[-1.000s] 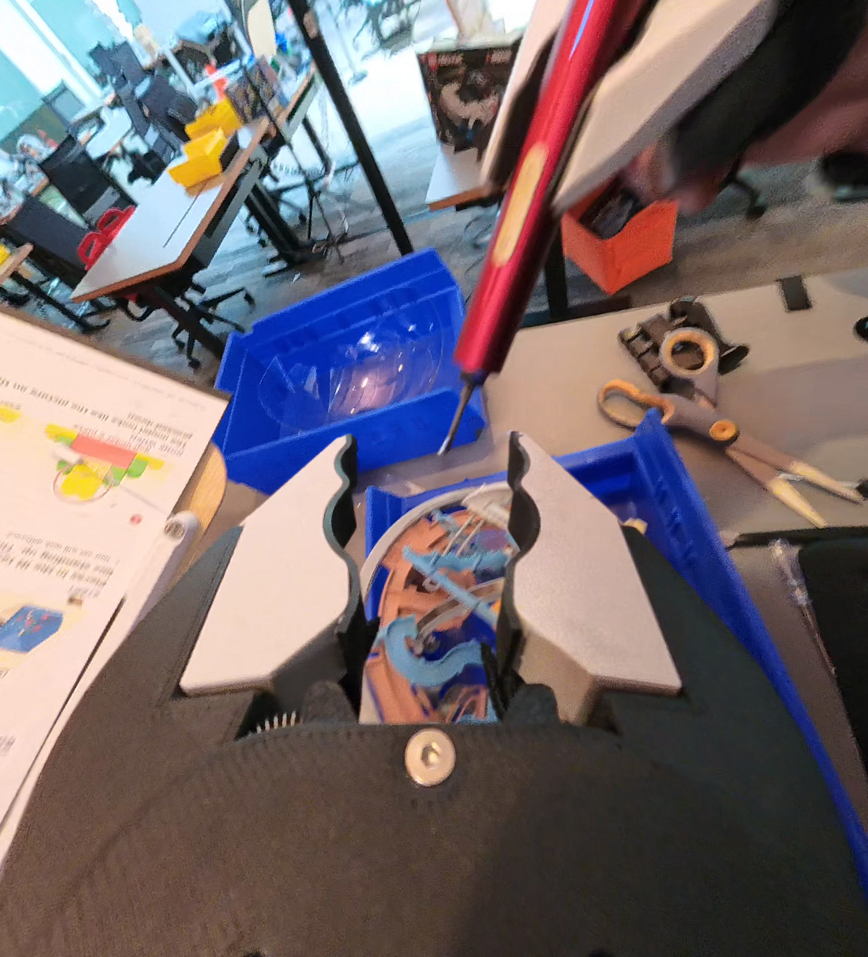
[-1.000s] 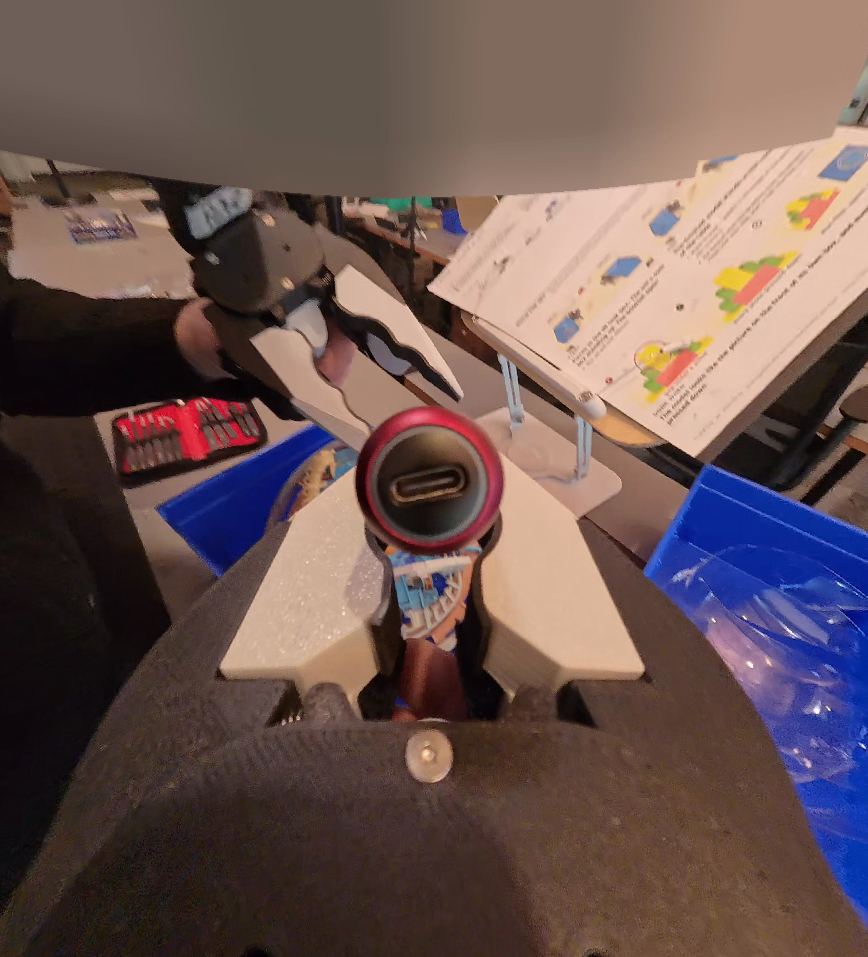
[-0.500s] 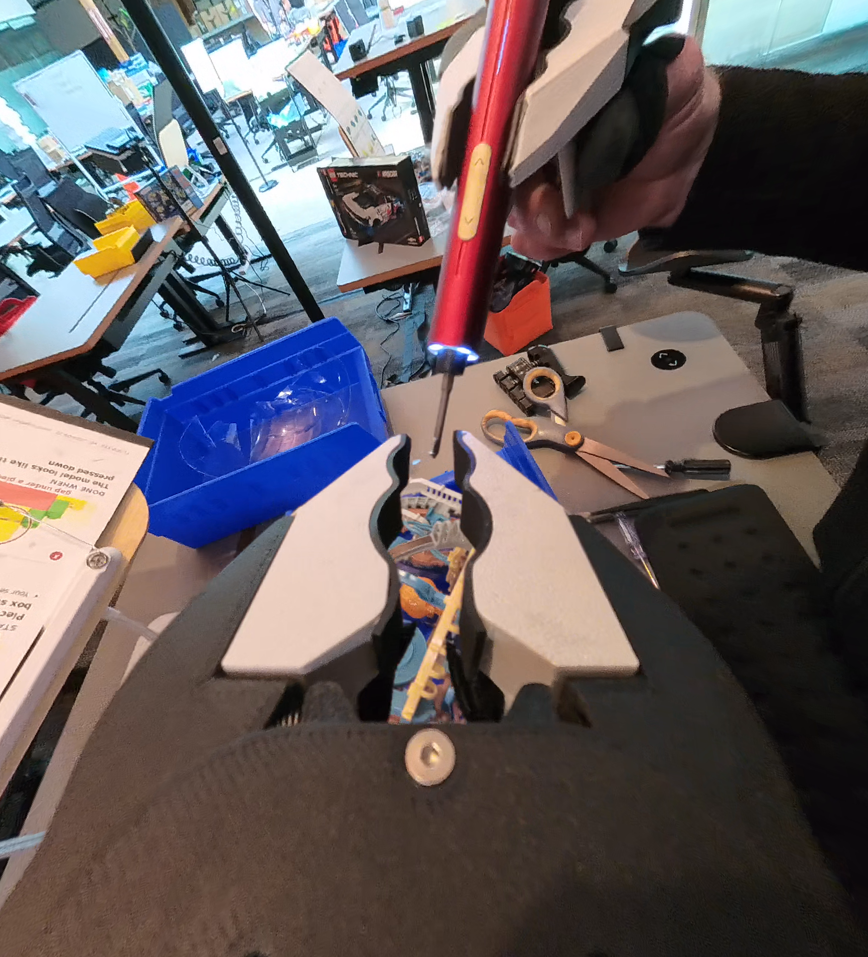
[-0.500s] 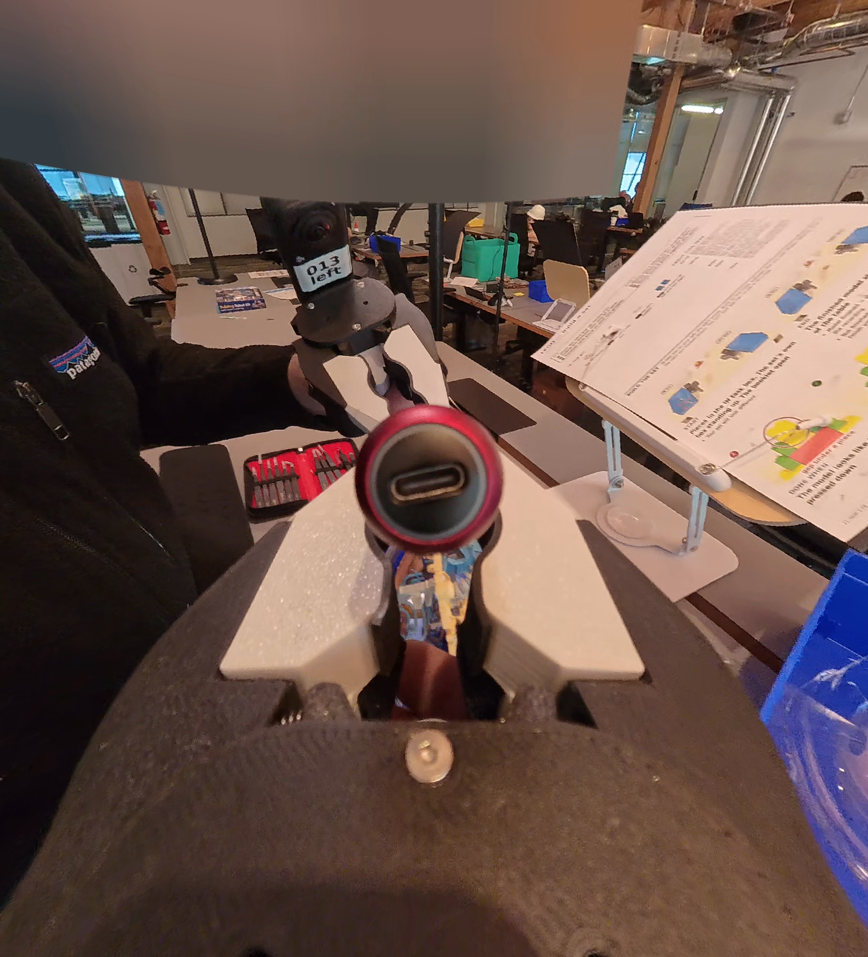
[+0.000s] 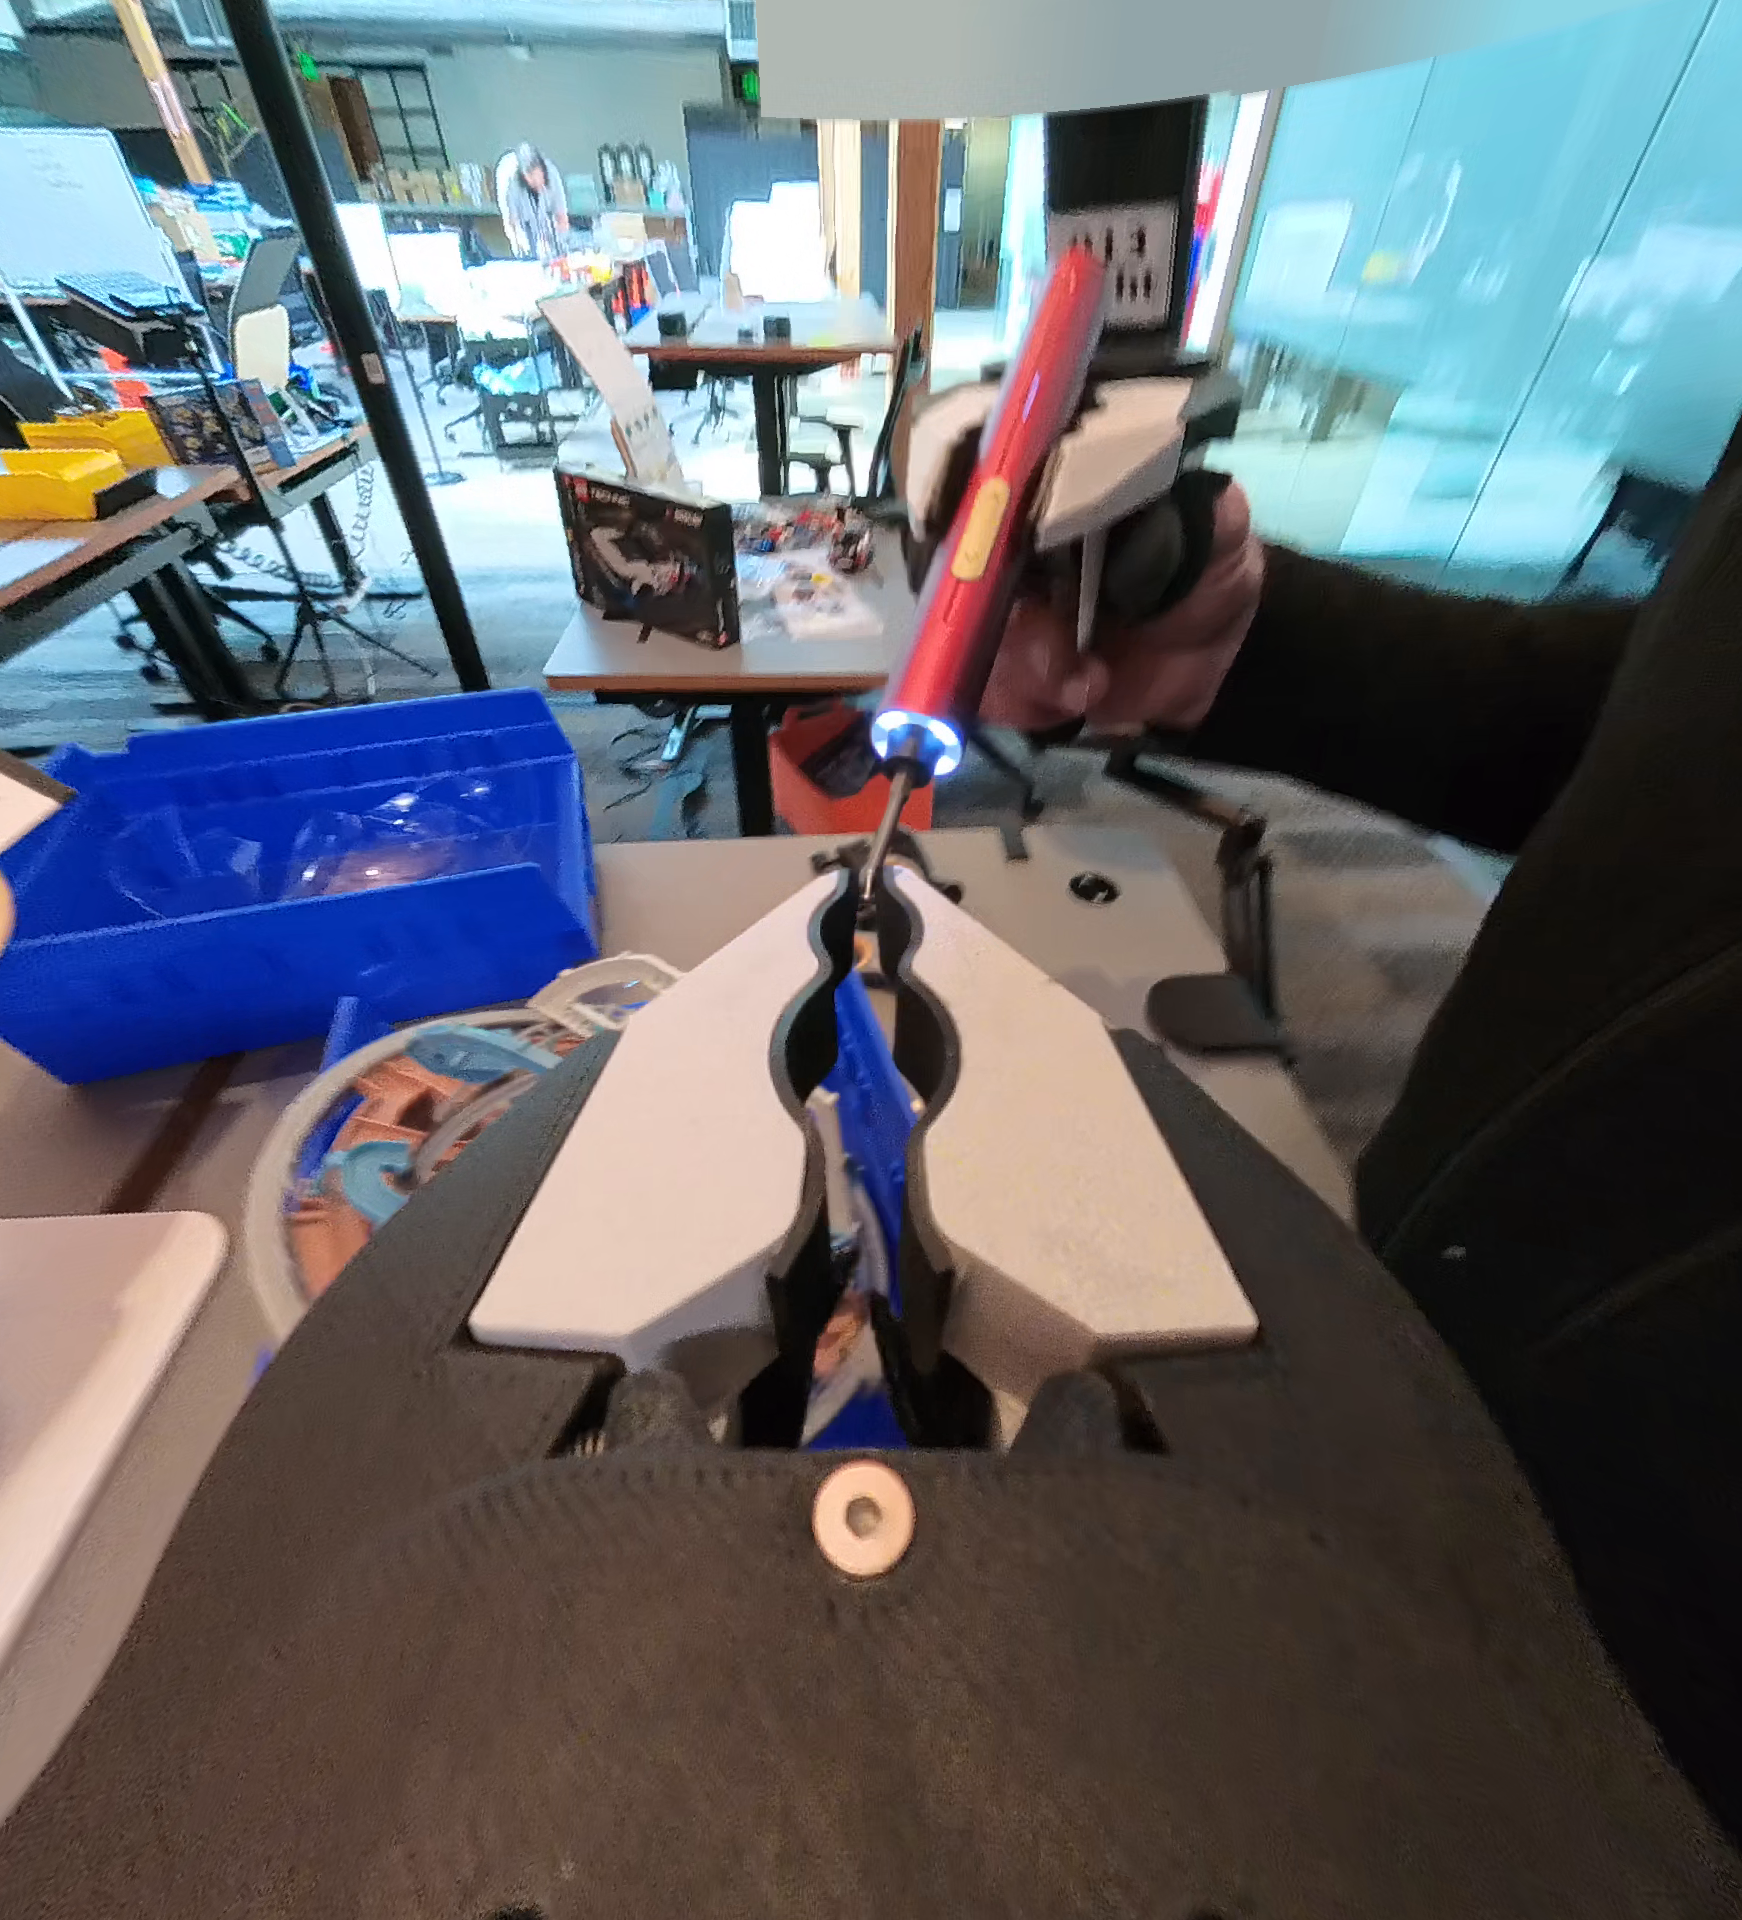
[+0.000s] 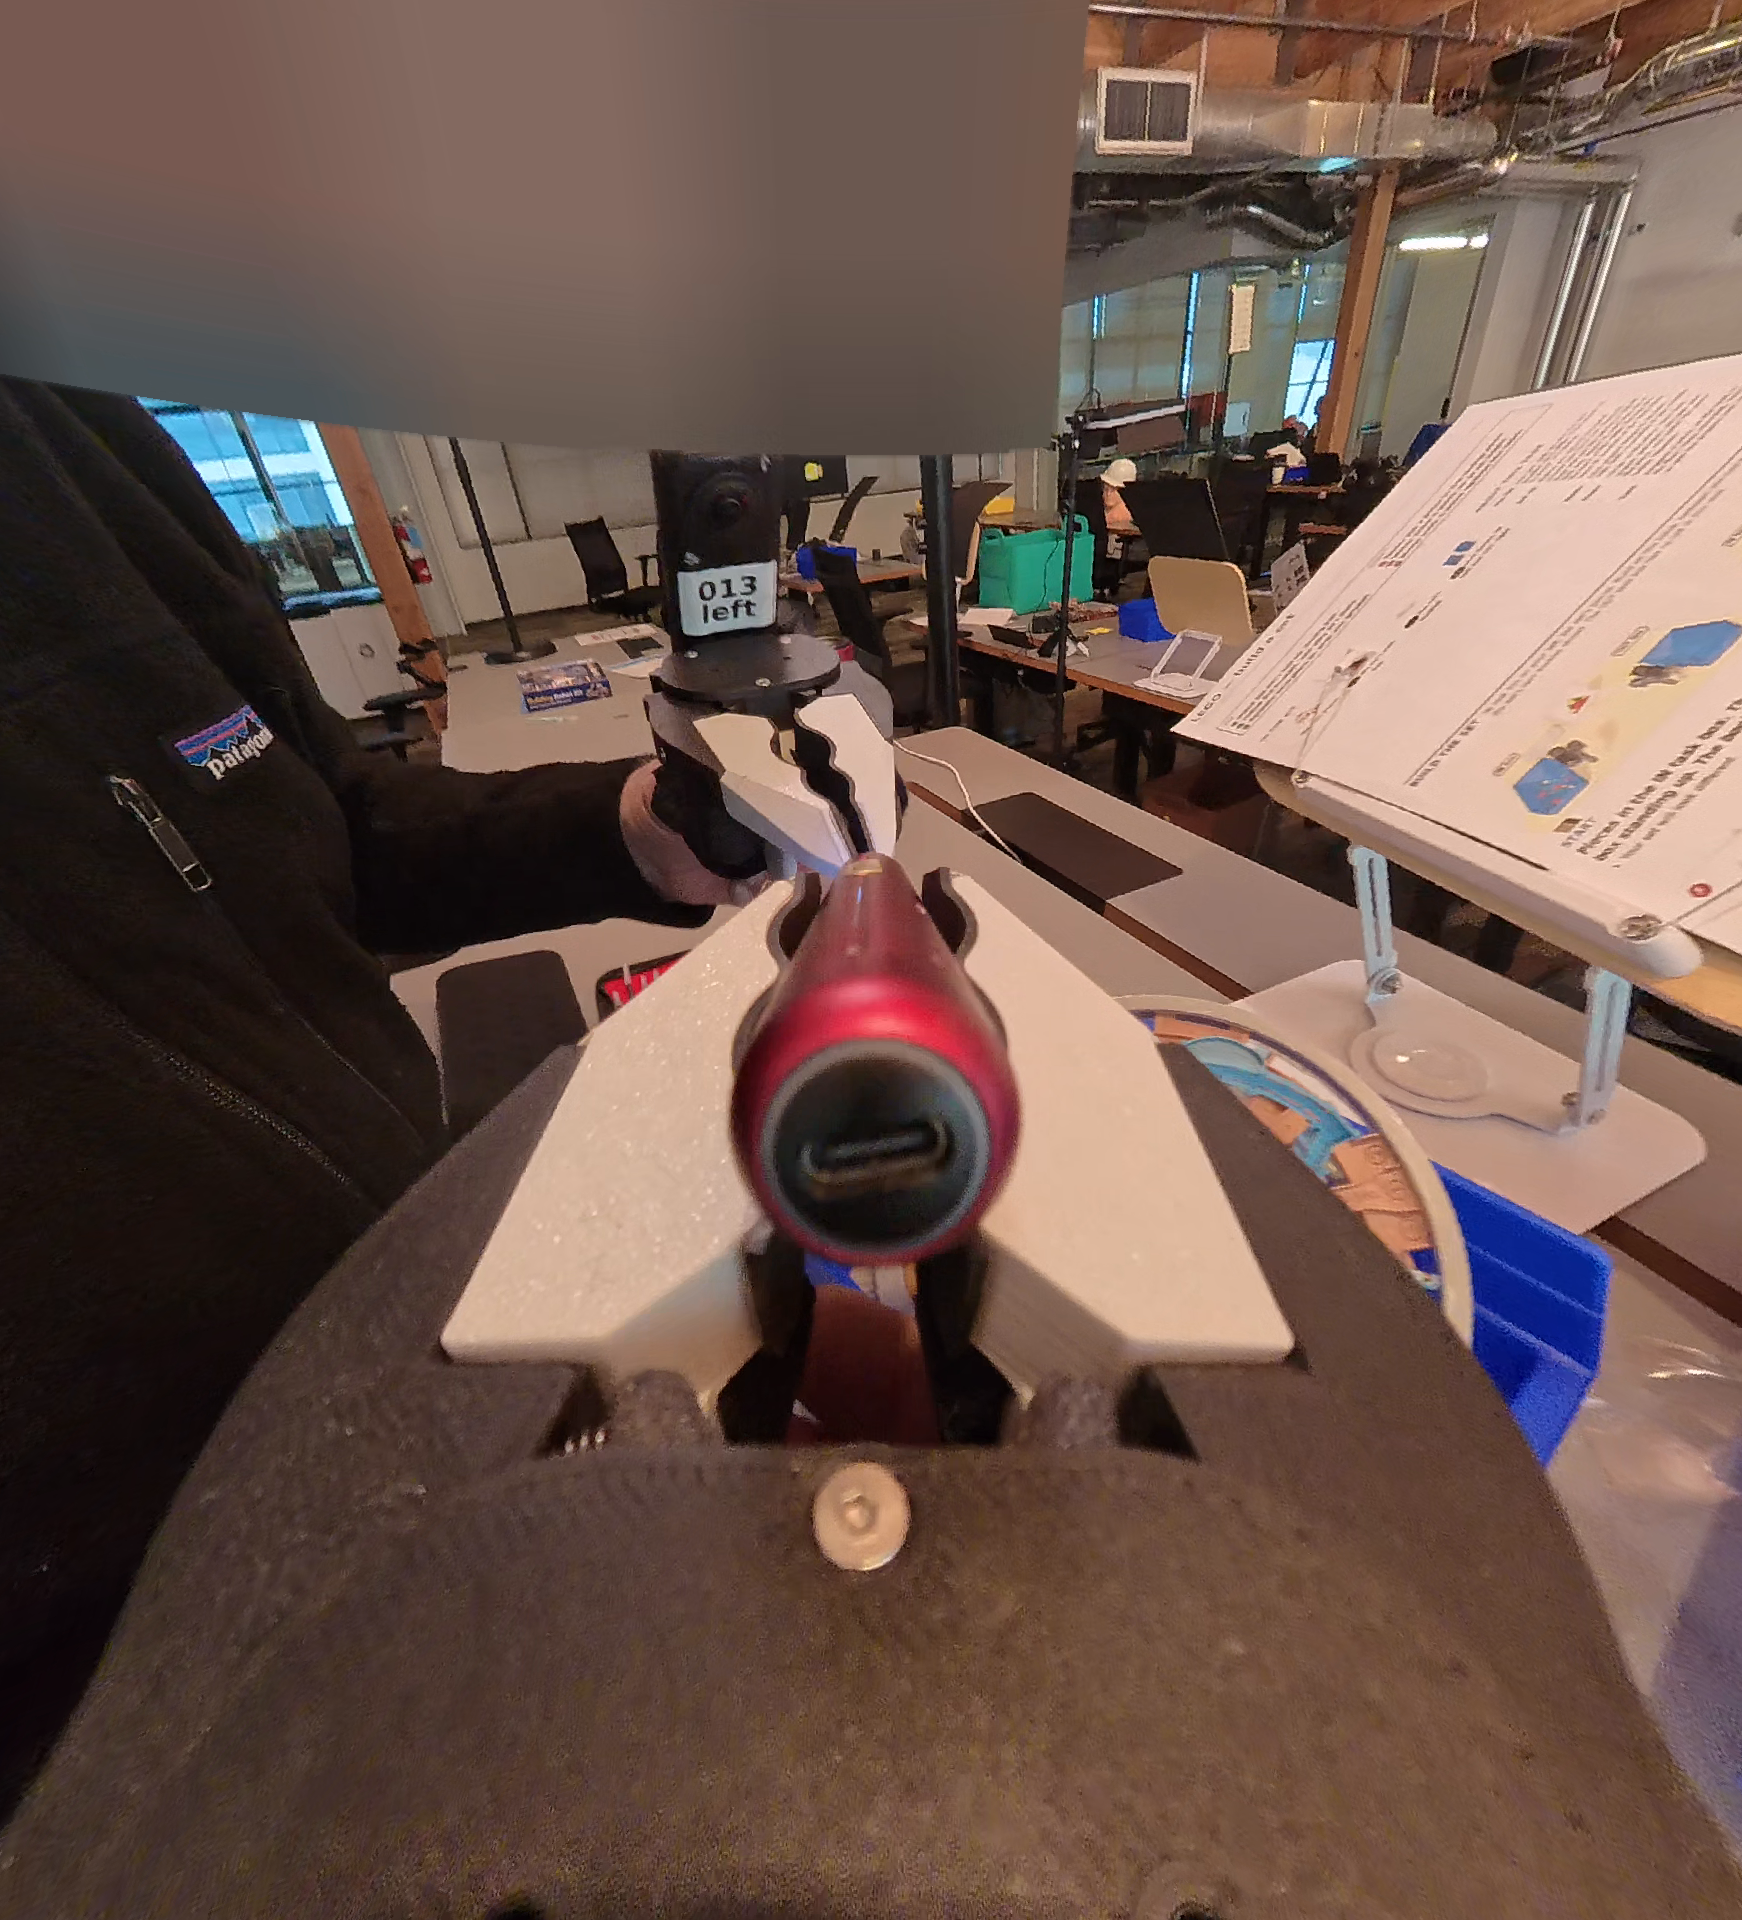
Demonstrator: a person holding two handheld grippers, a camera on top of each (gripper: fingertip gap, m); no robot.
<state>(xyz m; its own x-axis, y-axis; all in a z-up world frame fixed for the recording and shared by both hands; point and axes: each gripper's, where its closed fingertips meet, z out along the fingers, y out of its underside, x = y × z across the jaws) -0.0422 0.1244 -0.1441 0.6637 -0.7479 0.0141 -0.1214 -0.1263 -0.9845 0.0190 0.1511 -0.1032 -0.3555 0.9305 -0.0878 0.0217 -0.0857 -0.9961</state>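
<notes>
R gripper (image 6: 872, 914), frame center, is clamped on the red screwdriver (image 6: 872, 1070) w/ its lit tip over the L gripper (image 5: 869, 899), whose fingers are nearly closed w/ nothing visibly held, above the round disc (image 5: 399, 1132) lower left.

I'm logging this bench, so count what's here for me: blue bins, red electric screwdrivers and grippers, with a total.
blue bins: 2
red electric screwdriver: 1
grippers, left and right: 2
Total: 5
</notes>
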